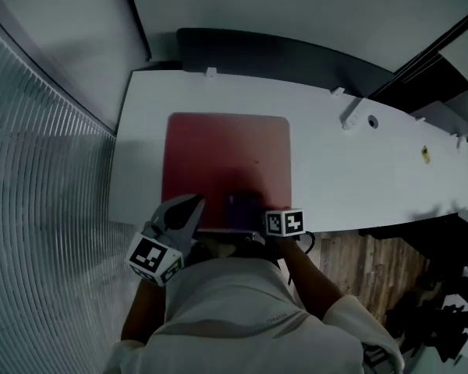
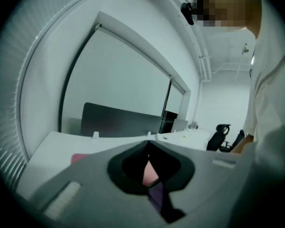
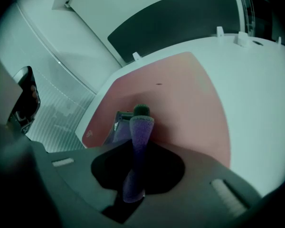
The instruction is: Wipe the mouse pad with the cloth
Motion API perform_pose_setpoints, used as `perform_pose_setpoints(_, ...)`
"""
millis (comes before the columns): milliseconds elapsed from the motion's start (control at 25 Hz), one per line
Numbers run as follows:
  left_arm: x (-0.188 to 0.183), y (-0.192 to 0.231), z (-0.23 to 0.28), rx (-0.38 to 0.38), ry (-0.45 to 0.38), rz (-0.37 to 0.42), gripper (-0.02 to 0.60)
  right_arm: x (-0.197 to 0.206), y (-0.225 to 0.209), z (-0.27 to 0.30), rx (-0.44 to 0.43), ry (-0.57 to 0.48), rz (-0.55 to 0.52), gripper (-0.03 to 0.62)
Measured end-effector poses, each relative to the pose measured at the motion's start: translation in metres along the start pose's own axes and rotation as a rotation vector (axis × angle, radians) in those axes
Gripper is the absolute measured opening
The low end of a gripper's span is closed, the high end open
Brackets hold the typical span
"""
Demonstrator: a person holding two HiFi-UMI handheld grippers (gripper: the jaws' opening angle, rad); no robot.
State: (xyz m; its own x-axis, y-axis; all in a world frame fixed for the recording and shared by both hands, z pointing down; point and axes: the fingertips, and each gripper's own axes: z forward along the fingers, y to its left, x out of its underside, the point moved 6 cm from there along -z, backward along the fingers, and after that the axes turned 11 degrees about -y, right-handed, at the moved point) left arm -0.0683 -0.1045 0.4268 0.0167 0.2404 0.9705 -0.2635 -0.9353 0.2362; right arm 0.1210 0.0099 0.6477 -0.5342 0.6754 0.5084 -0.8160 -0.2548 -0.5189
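Note:
A red mouse pad (image 1: 226, 158) lies flat on the white desk (image 1: 351, 158), near its left end. At the pad's near edge my right gripper (image 1: 253, 215) is shut on a purple cloth (image 1: 240, 206). In the right gripper view the cloth (image 3: 141, 127) stands folded between the jaws of that gripper (image 3: 137, 145), over the mouse pad (image 3: 180, 94). My left gripper (image 1: 193, 202) hovers at the pad's near left corner, jaws touching at the tips and holding nothing. Through the left gripper (image 2: 147, 144) a sliver of pad (image 2: 149, 172) and cloth shows.
A dark partition panel (image 1: 281, 53) runs along the desk's far edge. A ribbed glass wall (image 1: 39, 185) stands on the left. White cable clips (image 1: 351, 115) and a small yellow item (image 1: 425, 154) sit on the desk's right part. Wooden floor (image 1: 366, 267) and dark chairs (image 1: 444, 302) lie right.

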Motion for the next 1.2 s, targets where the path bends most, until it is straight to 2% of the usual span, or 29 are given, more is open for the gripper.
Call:
perform_pose_setpoints(440,0.013,-0.048,0.08,0.158,0.036,-0.012,0.003,0.003,-0.101,-0.081,0.194,-0.048,0.047,0.049)
perform_pose_setpoints(600,0.009,-0.058,0.092,0.176,0.025,-0.003,0.003,0.003,-0.128,-0.104,0.257,-0.086,0.058,0.049)
perform_pose_setpoints(720,0.002,-0.057,0.089,0.166,0.016,0.014,0.003,-0.01,-0.129,-0.121,0.313,-0.146,0.027,0.049)
perform_pose_setpoints(920,-0.007,-0.045,0.073,0.106,0.011,0.035,0.003,-0.067,-0.097,-0.134,0.249,-0.337,-0.065,0.049)
perform_pose_setpoints(1200,-0.034,-0.031,0.041,0.033,-0.048,0.086,0.003,-0.137,0.001,-0.136,0.011,-0.584,-0.193,0.049)
